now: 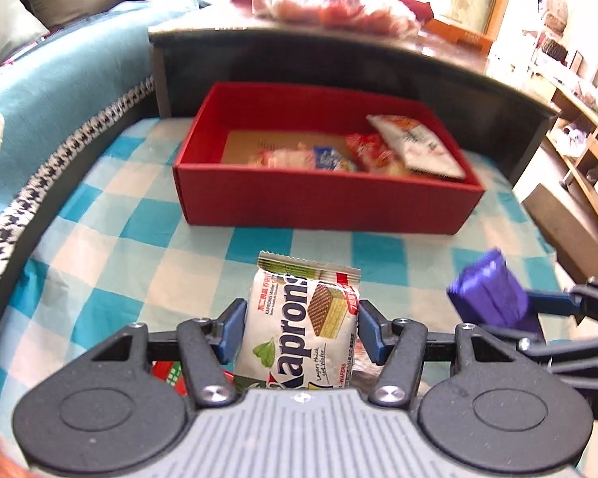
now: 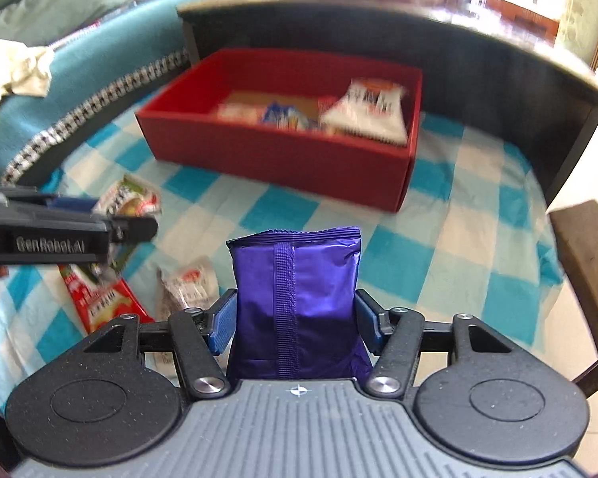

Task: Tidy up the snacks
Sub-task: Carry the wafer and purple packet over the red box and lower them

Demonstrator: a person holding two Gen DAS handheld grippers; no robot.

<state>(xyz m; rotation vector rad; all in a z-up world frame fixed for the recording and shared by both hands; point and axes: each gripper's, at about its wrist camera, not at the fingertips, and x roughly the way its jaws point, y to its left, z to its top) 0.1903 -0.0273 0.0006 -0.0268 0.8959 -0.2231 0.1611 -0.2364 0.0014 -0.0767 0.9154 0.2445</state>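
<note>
My left gripper (image 1: 301, 328) is shut on a white and green Kaprons wafer packet (image 1: 299, 318), held above the checked cloth in front of the red box (image 1: 327, 203). My right gripper (image 2: 295, 320) is shut on a purple foil packet (image 2: 297, 298), also held short of the red box (image 2: 275, 163). The purple packet (image 1: 486, 292) shows at the right of the left wrist view. The box holds several snack packets (image 1: 414, 145). The left gripper's side (image 2: 59, 227) with the wafer packet (image 2: 129, 199) shows at the left of the right wrist view.
A red snack packet (image 2: 99, 298) and a clear wrapped snack (image 2: 187, 285) lie on the blue checked cloth (image 2: 458, 239). A dark raised ledge (image 1: 339, 59) stands behind the box with a bag of red items (image 1: 331, 4) on it. A wooden chair (image 2: 586, 271) is at the right, a blue sofa (image 1: 59, 79) at the left.
</note>
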